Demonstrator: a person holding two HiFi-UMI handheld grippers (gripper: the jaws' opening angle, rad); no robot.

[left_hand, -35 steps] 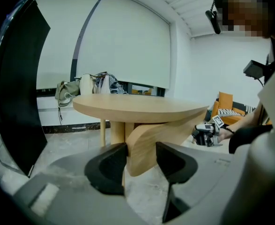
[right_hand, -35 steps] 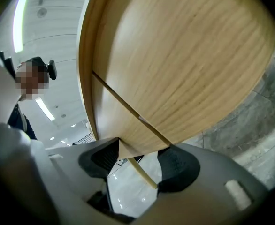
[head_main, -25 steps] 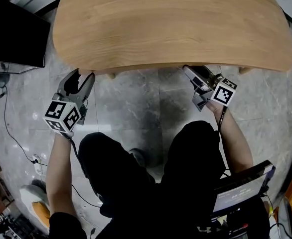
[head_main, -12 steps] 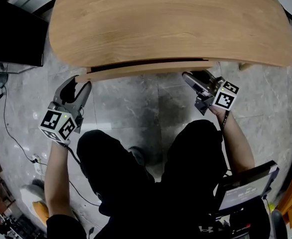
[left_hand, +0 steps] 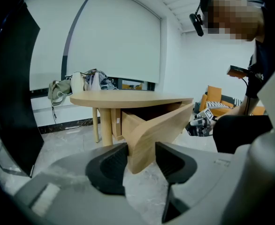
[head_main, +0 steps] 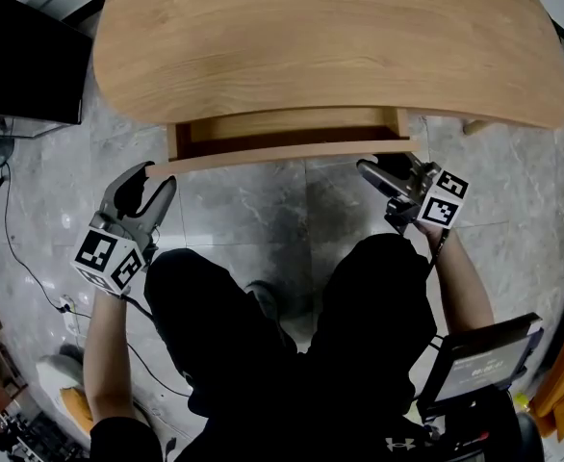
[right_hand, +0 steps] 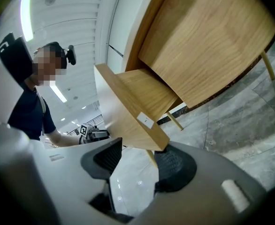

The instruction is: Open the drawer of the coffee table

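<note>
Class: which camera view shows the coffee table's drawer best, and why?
The head view: it looks down into the drawer, showing its full width and its inside. The left gripper view shows only one end of its front and a side. The right gripper view shows the other end from below.

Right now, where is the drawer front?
In the head view the drawer front sits centre, out from under the coffee table, its left end between the jaws of the left gripper.
</note>
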